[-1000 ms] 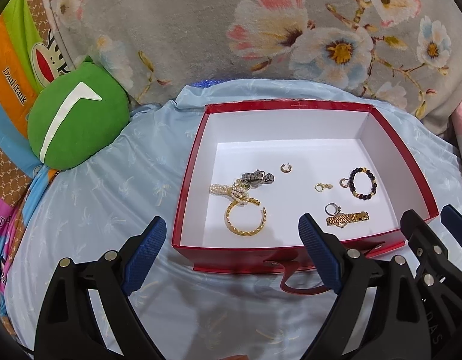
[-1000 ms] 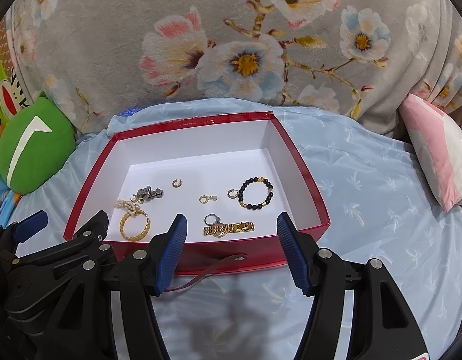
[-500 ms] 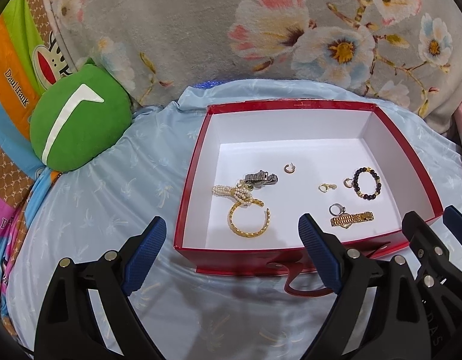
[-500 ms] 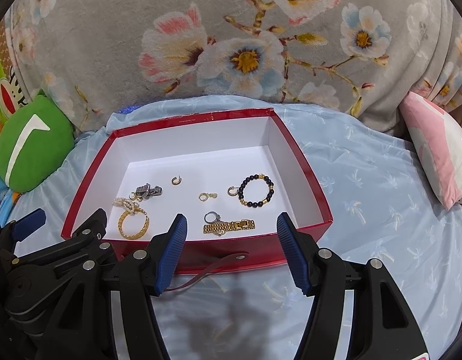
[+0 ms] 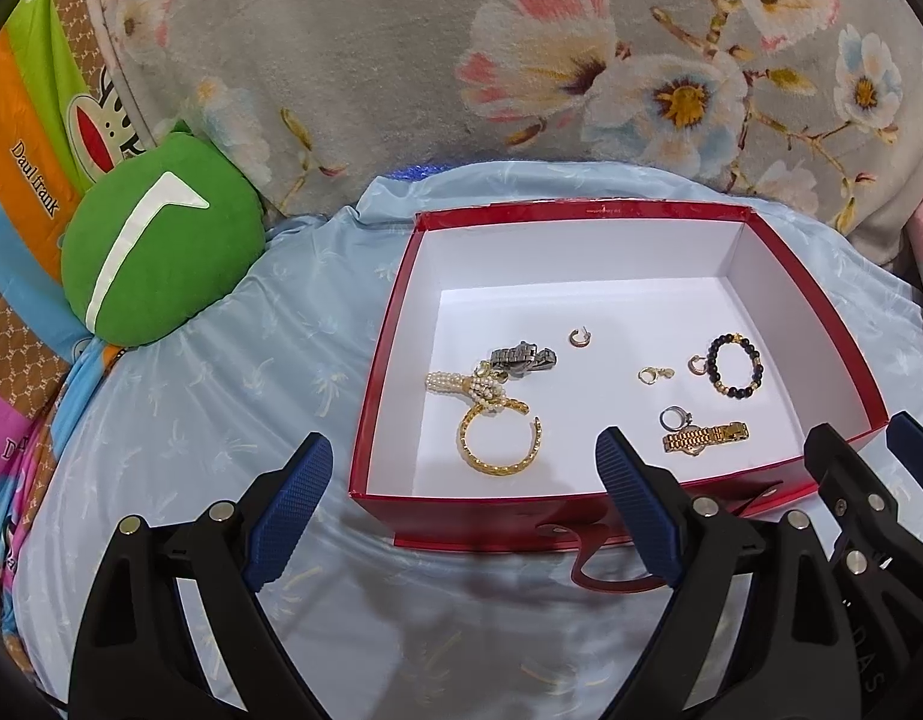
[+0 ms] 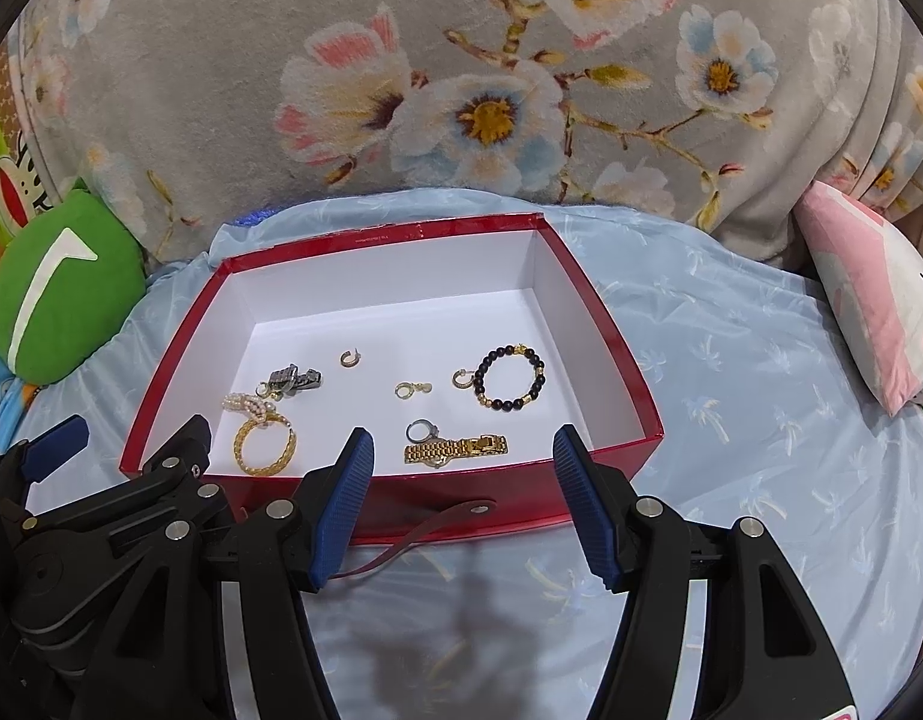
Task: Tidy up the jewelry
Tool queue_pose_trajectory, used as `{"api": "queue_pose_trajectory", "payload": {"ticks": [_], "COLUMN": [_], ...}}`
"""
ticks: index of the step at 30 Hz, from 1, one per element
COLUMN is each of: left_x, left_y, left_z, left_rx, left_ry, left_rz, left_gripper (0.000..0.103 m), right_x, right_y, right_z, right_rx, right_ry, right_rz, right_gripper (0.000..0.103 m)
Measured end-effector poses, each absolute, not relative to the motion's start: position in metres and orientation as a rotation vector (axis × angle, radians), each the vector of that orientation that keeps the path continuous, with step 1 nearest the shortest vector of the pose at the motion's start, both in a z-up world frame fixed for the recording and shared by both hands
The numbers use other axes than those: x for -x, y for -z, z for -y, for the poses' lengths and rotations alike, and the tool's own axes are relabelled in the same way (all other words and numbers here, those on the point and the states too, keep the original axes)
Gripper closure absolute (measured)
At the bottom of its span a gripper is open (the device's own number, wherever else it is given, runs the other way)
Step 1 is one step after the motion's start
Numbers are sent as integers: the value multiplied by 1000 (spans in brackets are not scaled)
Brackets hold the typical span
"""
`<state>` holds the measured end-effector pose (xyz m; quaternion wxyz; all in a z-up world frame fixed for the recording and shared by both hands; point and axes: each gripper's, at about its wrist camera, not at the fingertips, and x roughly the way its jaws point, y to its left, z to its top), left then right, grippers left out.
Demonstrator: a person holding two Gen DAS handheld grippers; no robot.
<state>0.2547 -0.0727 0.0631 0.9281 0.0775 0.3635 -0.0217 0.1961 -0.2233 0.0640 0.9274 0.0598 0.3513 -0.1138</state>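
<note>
A red box (image 5: 605,213) sits on a pale blue sheet (image 5: 221,420), holding all the jewelry: a gold bangle (image 5: 500,444) and pearls (image 5: 461,385) near its left wall, a beaded bracelet (image 5: 734,366) and gold watch (image 5: 704,438) toward its right. Over the last second almost nothing has changed, only a slight drift of the view, so the pieces lie scattered either way. Both the left gripper (image 5: 461,516) and right gripper (image 6: 461,510) hover wide and empty at the box's near edge, with a floral blanket (image 6: 461,90) and green cushion (image 5: 155,252) behind.
</note>
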Motion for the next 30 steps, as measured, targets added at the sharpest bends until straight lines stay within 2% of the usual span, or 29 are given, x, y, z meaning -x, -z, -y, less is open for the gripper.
{"api": "queue_pose_trajectory", "payload": {"ticks": [30], "left_x": [-254], "left_y": [-63], "left_z": [74], "left_rx": [-160], "left_ry": [32], "left_rz": [-740], "left_gripper": [18], "right_x": [-196], "right_y": [-64], "right_z": [223], "right_rx": [-114], "right_ry": [233], "right_rz": [-719], "right_gripper": [41]}}
